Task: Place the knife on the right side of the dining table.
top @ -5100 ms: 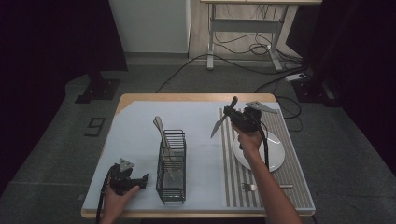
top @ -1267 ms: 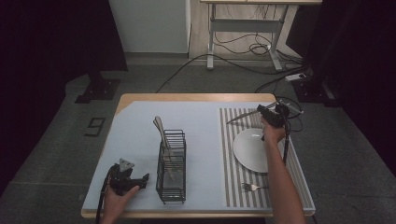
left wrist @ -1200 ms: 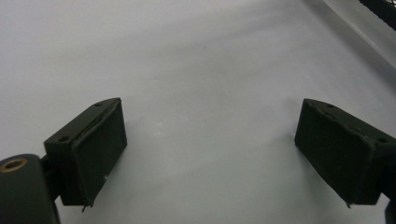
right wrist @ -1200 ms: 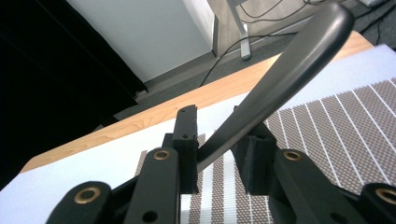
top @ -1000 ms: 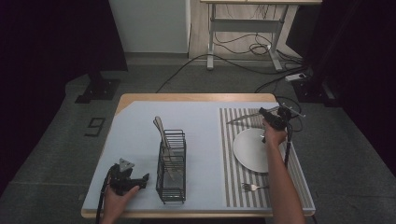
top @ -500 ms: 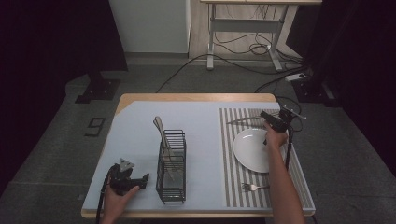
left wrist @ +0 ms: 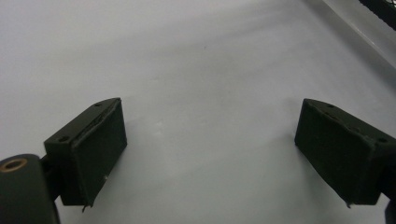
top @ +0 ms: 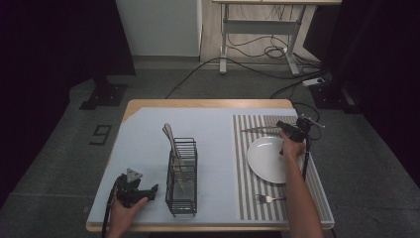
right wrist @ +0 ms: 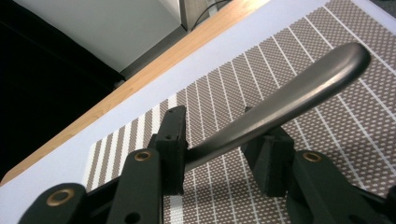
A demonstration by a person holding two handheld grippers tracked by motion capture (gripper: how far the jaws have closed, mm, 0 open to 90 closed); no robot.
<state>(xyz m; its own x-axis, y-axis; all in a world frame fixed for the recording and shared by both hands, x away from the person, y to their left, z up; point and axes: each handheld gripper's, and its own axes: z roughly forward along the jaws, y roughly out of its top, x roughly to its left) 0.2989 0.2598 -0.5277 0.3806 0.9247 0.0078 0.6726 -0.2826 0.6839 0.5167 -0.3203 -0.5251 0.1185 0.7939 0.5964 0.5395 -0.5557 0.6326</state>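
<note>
The counter is lit evenly from above in the high view, while the room at both sides is lost in near-black. The plate is rendered bright, almost washed out. Soft, short shadows are cast under the rack. In the left gripper view the pale mat is shown softly blurred, with faint shadows beside the jaws. In the right gripper view a broad sheen is caught along the metal handle, and the far background is seen out of focus.

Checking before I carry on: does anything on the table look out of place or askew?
Nothing stands out. The plate and fork lie flat on the striped mat, the rack stands upright, and the right tool holds a utensil.
</note>
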